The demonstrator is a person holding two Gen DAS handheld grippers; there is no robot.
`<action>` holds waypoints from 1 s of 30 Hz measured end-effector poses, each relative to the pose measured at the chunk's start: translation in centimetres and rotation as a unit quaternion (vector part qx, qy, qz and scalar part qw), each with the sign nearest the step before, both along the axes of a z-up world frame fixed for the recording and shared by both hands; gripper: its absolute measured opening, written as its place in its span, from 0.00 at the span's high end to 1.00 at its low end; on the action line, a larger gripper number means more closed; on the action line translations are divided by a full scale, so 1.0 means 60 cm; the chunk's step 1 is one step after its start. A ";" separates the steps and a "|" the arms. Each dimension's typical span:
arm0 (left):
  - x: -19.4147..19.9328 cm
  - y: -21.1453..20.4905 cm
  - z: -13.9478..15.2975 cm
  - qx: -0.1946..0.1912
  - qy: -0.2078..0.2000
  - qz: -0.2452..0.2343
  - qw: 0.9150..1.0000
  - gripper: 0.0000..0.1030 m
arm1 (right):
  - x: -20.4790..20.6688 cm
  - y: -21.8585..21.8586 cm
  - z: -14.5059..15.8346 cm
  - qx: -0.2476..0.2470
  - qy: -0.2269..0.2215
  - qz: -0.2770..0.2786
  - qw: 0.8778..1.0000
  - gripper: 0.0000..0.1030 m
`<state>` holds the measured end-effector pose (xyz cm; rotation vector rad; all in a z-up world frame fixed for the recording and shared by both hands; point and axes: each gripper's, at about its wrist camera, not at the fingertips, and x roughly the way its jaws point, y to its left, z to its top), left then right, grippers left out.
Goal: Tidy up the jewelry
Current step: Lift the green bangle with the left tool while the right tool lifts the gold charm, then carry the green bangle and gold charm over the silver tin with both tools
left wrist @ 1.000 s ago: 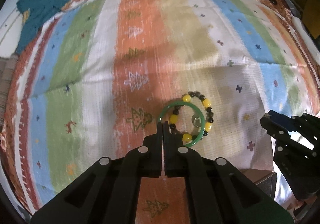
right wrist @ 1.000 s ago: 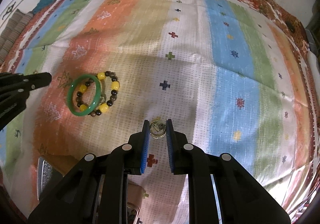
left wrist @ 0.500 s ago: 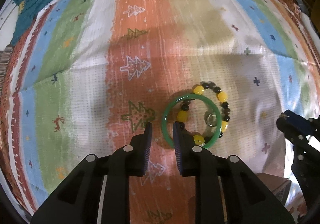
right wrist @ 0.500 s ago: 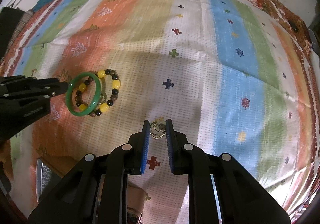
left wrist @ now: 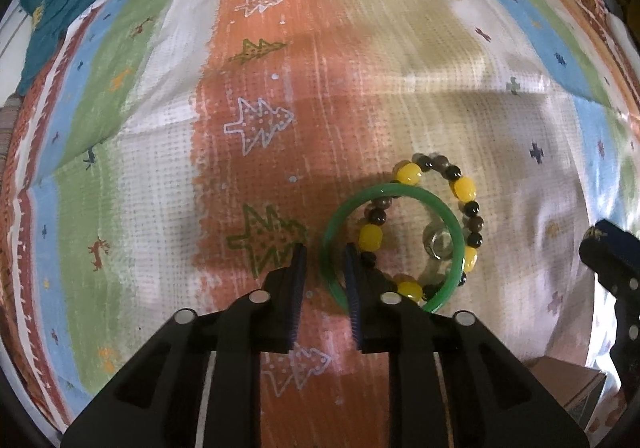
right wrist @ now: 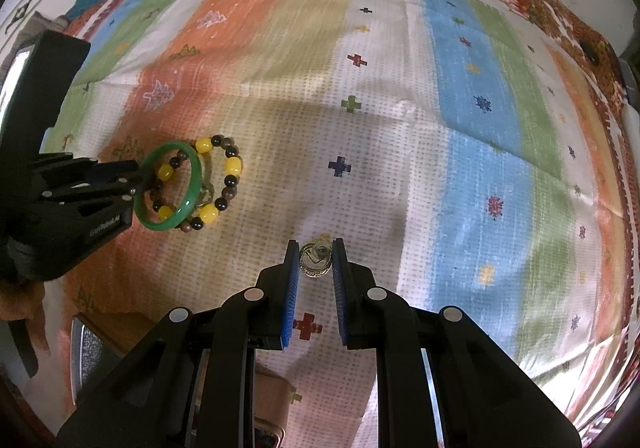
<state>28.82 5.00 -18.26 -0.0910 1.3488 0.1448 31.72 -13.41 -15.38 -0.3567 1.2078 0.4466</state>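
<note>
The left gripper (left wrist: 323, 262) points down at the striped cloth (left wrist: 280, 96), its fingers just closing and nearly shut, straddling the near rim of the green bangle (left wrist: 394, 244), which lies mid-cloth overlapping a yellow-and-dark bead bracelet (left wrist: 460, 204) with a small clear ring (left wrist: 438, 244) inside it. The right gripper (right wrist: 316, 262) holds its narrow fingers clamped on a small gold ring (right wrist: 316, 260) toward the cloth's near edge

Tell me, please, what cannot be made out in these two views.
- Bracelet: left wrist view, near beads hidden by bangle and left gripper, whose jaws have just been closing around its rim.
- Ring: right wrist view, design too small.
- Box: cut off behind right gripper.
</note>
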 end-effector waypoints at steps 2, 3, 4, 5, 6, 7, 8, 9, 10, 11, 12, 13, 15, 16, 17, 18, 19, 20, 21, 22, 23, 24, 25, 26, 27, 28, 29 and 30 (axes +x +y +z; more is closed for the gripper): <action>0.001 0.007 -0.005 0.005 -0.004 -0.004 1.000 0.94 | -0.002 0.001 0.001 0.003 -0.001 0.004 1.000 0.83; -0.001 0.009 -0.005 0.004 -0.006 -0.005 1.000 0.94 | -0.004 0.002 0.002 0.005 -0.001 0.007 1.000 0.83; -0.004 0.006 -0.003 0.004 -0.007 -0.005 1.000 0.94 | -0.006 0.003 0.003 0.005 -0.003 0.009 1.000 0.83; -0.006 0.007 -0.001 0.005 -0.007 -0.004 1.000 0.94 | -0.008 0.003 0.005 0.005 -0.004 0.010 1.000 0.83; -0.006 0.009 0.002 0.008 -0.005 -0.002 1.000 0.94 | -0.010 0.003 0.007 0.005 -0.007 0.010 1.000 0.83; -0.010 0.010 0.010 0.009 -0.010 0.000 1.000 0.94 | -0.011 0.001 0.010 0.006 -0.009 0.009 1.000 0.83; -0.012 0.010 0.017 0.008 -0.015 0.001 1.000 0.94 | -0.012 0.000 0.012 0.007 -0.010 0.008 1.000 0.83; -0.014 0.010 0.025 0.007 -0.019 0.002 1.000 0.94 | -0.013 -0.001 0.015 0.008 -0.011 0.007 1.000 0.83; -0.021 0.010 0.040 0.006 -0.028 0.005 1.000 0.94 | -0.016 -0.004 0.019 0.010 -0.014 0.005 1.000 0.83; -0.023 0.001 0.048 0.006 -0.034 0.005 0.999 0.94 | -0.017 -0.006 0.022 0.011 -0.016 0.004 1.000 0.83; -0.031 -0.001 0.064 0.006 -0.043 0.004 0.999 0.94 | -0.019 -0.007 0.026 0.013 -0.017 0.003 1.000 0.83; -0.032 -0.003 0.074 0.006 -0.049 0.003 0.999 0.94 | -0.023 -0.009 0.032 0.015 -0.021 0.002 1.000 0.83; -0.047 -0.005 0.099 0.007 -0.063 0.002 0.998 0.94 | -0.029 -0.011 0.043 0.019 -0.026 0.002 0.999 0.83; -0.056 -0.005 0.114 0.007 -0.071 0.001 0.997 0.94 | -0.033 -0.013 0.048 0.022 -0.029 0.003 0.999 0.83; -0.061 -0.002 0.126 0.007 -0.078 0.001 0.997 0.94 | -0.037 -0.014 0.055 0.025 -0.033 0.003 0.999 0.83; -0.067 -0.003 0.139 0.006 -0.086 -0.001 0.996 0.94 | -0.040 -0.015 0.060 0.027 -0.037 0.004 0.999 0.83; -0.074 -0.004 0.153 0.005 -0.094 -0.001 0.996 0.94 | -0.045 -0.018 0.067 0.032 -0.041 0.002 0.999 0.83; -0.074 -0.002 0.162 0.002 -0.101 -0.001 0.995 0.94 | -0.048 -0.020 0.071 0.035 -0.043 0.001 0.998 0.83; -0.077 0.000 0.169 -0.001 -0.107 0.000 0.994 0.94 | -0.052 -0.023 0.075 0.038 -0.045 0.000 0.998 0.83; -0.083 0.000 0.177 -0.006 -0.113 0.001 0.994 0.94 | -0.056 -0.025 0.078 0.040 -0.047 0.000 0.998 0.83; -0.086 0.000 0.182 -0.008 -0.117 0.001 0.993 0.94 | -0.062 -0.027 0.081 0.042 -0.050 0.001 0.998 0.83; -0.095 -0.003 0.188 -0.008 -0.122 0.000 0.992 0.94 | -0.065 -0.028 0.084 0.043 -0.051 0.001 0.998 0.83; -0.101 -0.005 0.194 -0.009 -0.127 -0.001 0.992 0.94 | -0.068 -0.028 0.085 0.044 -0.053 0.001 0.998 0.83; -0.108 -0.008 0.200 -0.010 -0.131 -0.002 0.991 0.94 | -0.072 -0.028 0.087 0.045 -0.054 0.001 0.997 0.83; -0.115 -0.010 0.206 -0.012 -0.135 -0.003 0.991 0.94 | -0.076 -0.029 0.090 0.046 -0.056 0.001 0.997 0.83; -0.123 -0.013 0.213 -0.015 -0.140 -0.004 0.990 0.94 | -0.080 -0.030 0.092 0.048 -0.058 0.003 0.997 0.83; -0.132 -0.017 0.220 -0.017 -0.145 -0.006 0.989 0.94 | -0.084 -0.031 0.095 0.049 -0.060 0.003 0.997 0.83; -0.137 -0.020 0.224 -0.018 -0.149 -0.009 0.989 0.94 | -0.090 -0.032 0.098 0.051 -0.062 0.004 0.997 0.83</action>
